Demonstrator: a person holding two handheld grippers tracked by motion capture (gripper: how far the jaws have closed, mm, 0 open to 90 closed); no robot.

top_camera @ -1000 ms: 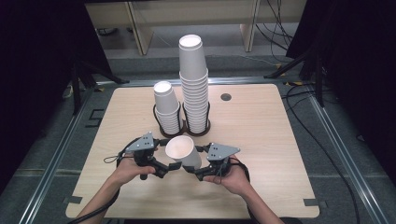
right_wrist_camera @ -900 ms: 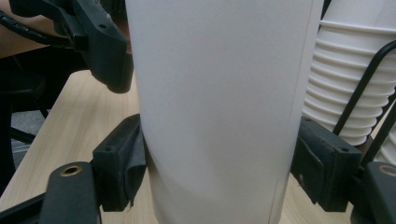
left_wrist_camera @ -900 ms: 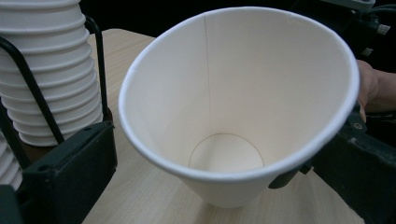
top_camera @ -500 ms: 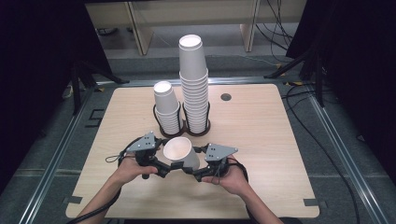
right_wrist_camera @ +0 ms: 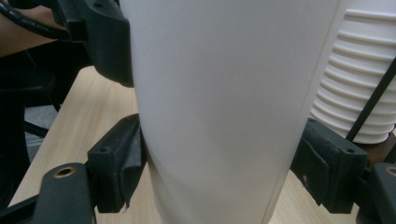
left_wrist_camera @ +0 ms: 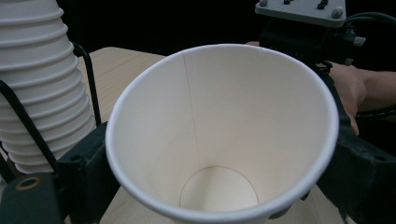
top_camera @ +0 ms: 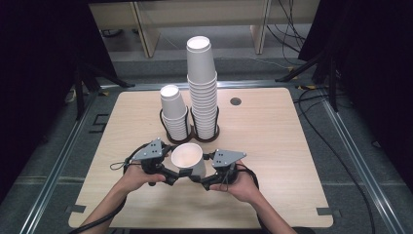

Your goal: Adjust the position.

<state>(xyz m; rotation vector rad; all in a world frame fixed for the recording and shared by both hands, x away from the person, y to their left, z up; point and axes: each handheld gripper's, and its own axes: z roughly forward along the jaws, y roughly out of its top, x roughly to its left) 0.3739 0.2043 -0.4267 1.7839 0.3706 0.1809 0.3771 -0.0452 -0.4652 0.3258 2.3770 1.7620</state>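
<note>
From the high view, a white paper cup is held tilted just above the counter, in front of two cup stacks in a wire holder, likely mid-handover. In the left hand-held gripper view, its jaws have just been closing around the rim end. In the right hand-held gripper view, the jaws clamp the cup's body.

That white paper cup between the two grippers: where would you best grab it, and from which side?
Grip the white paper cup across its smooth tapered wall, below the rolled rim, coming in level from the side. It widens upward, so jaws at mid-wall likely won't slip off, and a light squeeze avoids denting. The left gripper, whose jaws have just been closing, and the right gripper straddle it so.
</note>
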